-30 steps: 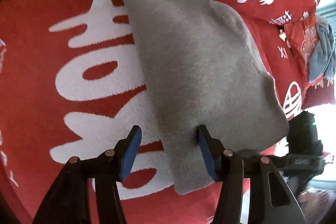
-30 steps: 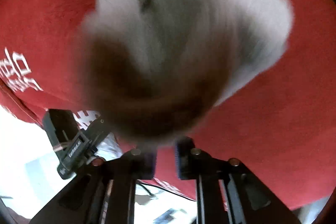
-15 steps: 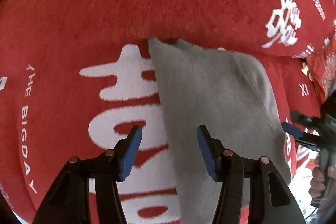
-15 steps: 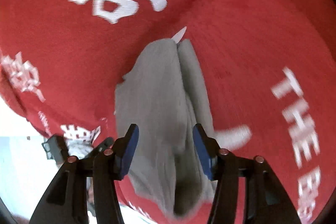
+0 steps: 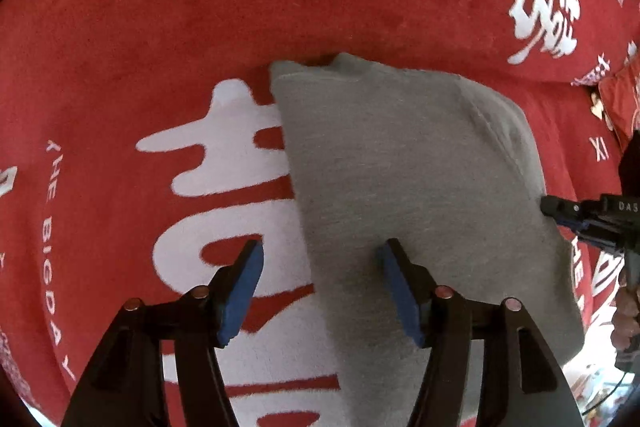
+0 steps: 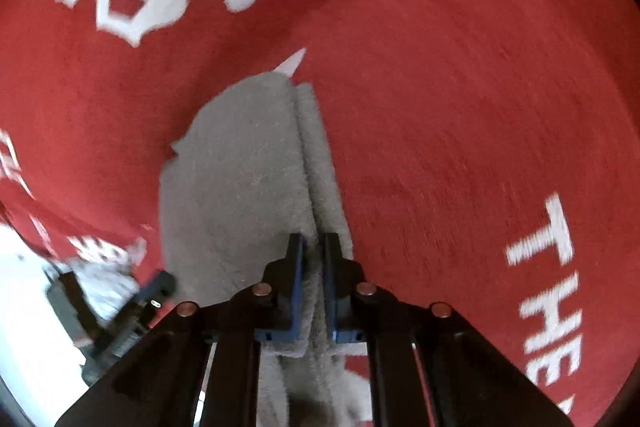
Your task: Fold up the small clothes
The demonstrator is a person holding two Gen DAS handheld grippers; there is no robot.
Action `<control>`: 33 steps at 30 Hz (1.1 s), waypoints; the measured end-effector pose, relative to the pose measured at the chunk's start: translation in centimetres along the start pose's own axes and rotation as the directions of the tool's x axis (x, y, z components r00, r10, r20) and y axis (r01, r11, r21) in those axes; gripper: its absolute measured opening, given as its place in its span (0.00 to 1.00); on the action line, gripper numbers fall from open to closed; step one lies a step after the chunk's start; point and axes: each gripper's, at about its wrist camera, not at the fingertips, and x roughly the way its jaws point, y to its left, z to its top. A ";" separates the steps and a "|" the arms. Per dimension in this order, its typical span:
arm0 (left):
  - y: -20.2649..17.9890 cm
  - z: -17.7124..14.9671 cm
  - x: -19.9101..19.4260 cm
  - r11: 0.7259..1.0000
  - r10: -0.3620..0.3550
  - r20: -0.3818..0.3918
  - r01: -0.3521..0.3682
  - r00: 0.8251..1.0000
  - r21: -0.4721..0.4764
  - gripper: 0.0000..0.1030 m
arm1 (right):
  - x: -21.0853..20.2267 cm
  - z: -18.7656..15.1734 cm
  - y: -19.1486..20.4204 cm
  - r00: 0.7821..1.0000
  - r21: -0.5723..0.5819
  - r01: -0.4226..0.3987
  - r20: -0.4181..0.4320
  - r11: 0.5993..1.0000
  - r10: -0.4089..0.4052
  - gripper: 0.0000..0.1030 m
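Observation:
A folded grey garment (image 5: pixel 408 187) lies flat on a red blanket (image 5: pixel 200 7) with white characters. My left gripper (image 5: pixel 320 283) is open above the garment's near left edge, one blue pad over the cloth, the other over the blanket. My right gripper (image 6: pixel 312 267) is shut on the grey garment (image 6: pixel 240 179), pinching its layered edge between the blue pads. In the left wrist view the right gripper (image 5: pixel 560 211) shows at the garment's right edge.
A red cushion (image 5: pixel 620 95) lies at the far right of the blanket. The blanket's edge and a bright floor (image 6: pixel 28 307) show at the lower left of the right wrist view, beside the left gripper (image 6: pixel 132 303).
The right gripper, open half a second ago, has shut on the garment's edge. The left gripper stayed open and came closer to the garment.

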 end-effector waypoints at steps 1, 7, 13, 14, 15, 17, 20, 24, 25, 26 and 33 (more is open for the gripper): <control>0.2 -0.1 -0.3 1.000 0.006 -0.001 -0.006 1.000 0.001 0.61 | -0.6 -0.3 0.2 1.000 0.000 0.011 0.008 1.000 -0.011 0.10; 0.6 -2.5 -2.6 0.998 -0.060 -0.025 0.061 0.998 0.031 0.61 | -5.1 -5.3 3.9 0.999 -0.162 -0.038 -0.020 0.986 0.036 0.22; -1.8 -6.2 -1.7 0.996 -0.072 -0.108 0.077 0.992 0.043 0.61 | -4.5 -10.6 5.5 0.990 -0.310 0.095 -0.070 0.946 -0.122 0.41; -1.8 -6.6 -1.1 0.997 -0.073 -0.122 0.077 0.990 0.027 0.61 | -4.1 -10.8 5.2 0.987 -0.309 0.111 -0.075 0.945 -0.140 0.05; -1.8 -7.1 -0.7 0.997 -0.070 -0.125 0.072 0.990 0.015 0.61 | -3.7 -11.0 4.7 0.986 -0.290 0.113 -0.086 0.950 -0.143 0.06; -1.9 -8.0 -0.6 0.998 -0.062 -0.111 0.062 0.992 0.001 0.62 | -3.1 -10.9 3.2 0.987 -0.239 0.118 -0.082 0.964 -0.141 0.06; -2.1 -8.7 -0.1 0.999 -0.049 -0.124 0.049 0.991 -0.005 0.62 | -2.1 -10.2 0.2 0.986 -0.173 0.111 -0.104 0.979 -0.130 0.06; -2.4 -9.0 -0.5 0.999 -0.040 -0.124 0.039 0.992 -0.007 0.62 | -2.7 -10.4 -0.5 0.989 -0.157 0.105 -0.088 0.982 -0.120 0.16; -2.5 -9.1 -0.6 0.999 -0.041 -0.125 0.040 0.991 -0.012 0.62 | -2.8 -10.6 -0.5 0.987 -0.168 0.117 -0.087 0.979 -0.133 0.19; -2.4 -9.0 -0.5 0.999 -0.043 -0.127 0.041 0.991 -0.017 0.62 | -3.0 -10.7 -0.6 0.987 -0.169 0.120 -0.088 0.978 -0.137 0.19; -2.1 -9.2 -0.7 0.999 -0.047 -0.108 0.047 0.993 -0.001 0.62 | -3.8 -11.4 -1.4 0.986 -0.068 0.160 -0.042 0.985 -0.163 0.23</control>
